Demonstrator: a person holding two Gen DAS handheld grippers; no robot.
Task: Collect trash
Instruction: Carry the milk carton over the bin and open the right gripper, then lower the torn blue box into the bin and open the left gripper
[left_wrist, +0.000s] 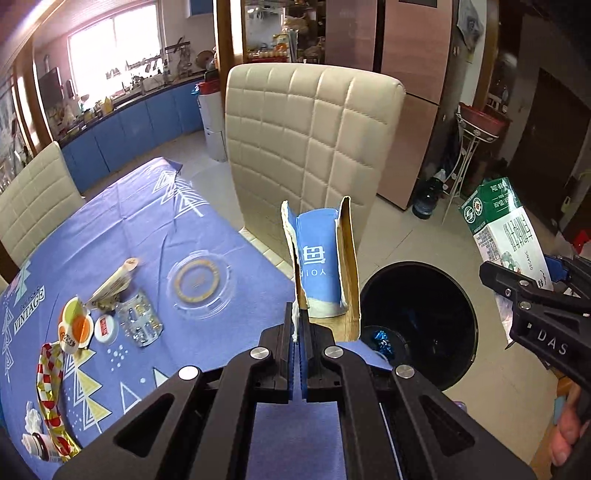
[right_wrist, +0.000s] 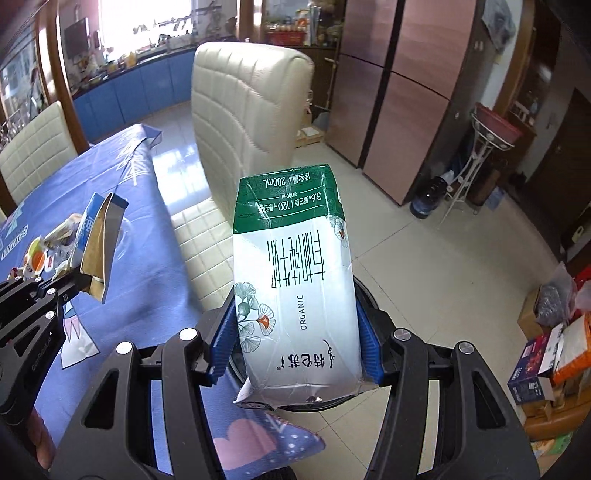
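A: Pinching a torn blue cup (left_wrist: 320, 258), the left gripper (left_wrist: 297, 338) is keeping its jaws fully closed beside the black bin (left_wrist: 417, 325).

B: Is the right gripper (right_wrist: 293, 345) holding anything?

A: It is gripping a milk carton (right_wrist: 295, 280), jaws half open, above that bin.

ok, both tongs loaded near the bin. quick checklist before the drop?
1. Left tongs shut on torn blue carton: ok.
2. Right tongs clamp milk carton by its sides: ok.
3. Black bin mouth open, unobstructed: ok.
4. Milk carton over bin: ok, rim shows beneath it.
5. Torn blue carton over bin: not ok, beside the rim.
6. Room left in bin: cannot tell, interior dark.
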